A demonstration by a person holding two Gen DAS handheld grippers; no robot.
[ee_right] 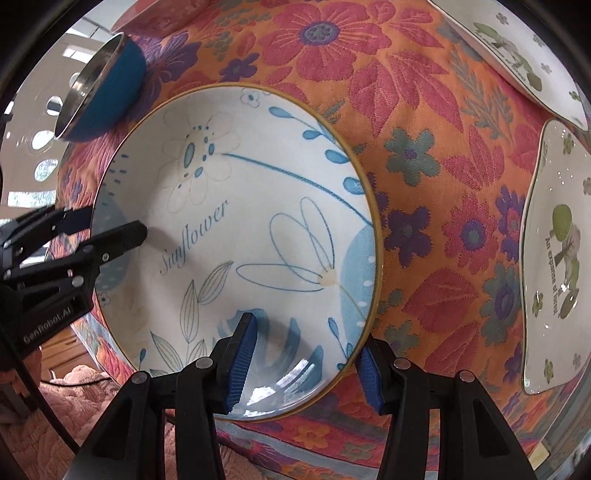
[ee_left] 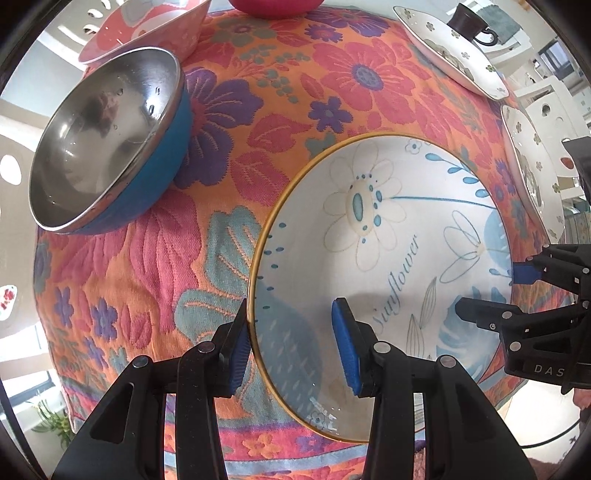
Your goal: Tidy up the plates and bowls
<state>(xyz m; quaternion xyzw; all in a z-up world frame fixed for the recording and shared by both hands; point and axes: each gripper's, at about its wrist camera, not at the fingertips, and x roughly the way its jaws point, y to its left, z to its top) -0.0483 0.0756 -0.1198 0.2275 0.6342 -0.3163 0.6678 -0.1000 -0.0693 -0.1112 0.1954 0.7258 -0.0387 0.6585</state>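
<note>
A white "Sunflower" plate [ee_left: 388,236] with blue flowers and a gold rim lies on the floral tablecloth [ee_left: 258,110]. My left gripper [ee_left: 293,350] is open, its two blue pads astride the plate's near-left rim, one outside and one inside. My right gripper [ee_right: 306,360] is open and straddles the plate's [ee_right: 240,229] opposite rim the same way. Each gripper shows in the other's view: the right one [ee_left: 517,288] and the left one [ee_right: 107,229]. A steel bowl with a blue outside [ee_left: 107,140] sits to the left.
A pink bowl [ee_left: 147,26] and a red bowl [ee_left: 275,7] stand at the back. Two white plates with green print [ee_left: 447,48] [ee_left: 532,173] lie at the right, also in the right wrist view [ee_right: 554,258]. A dark cup [ee_left: 471,22] sits behind. The table edge is close.
</note>
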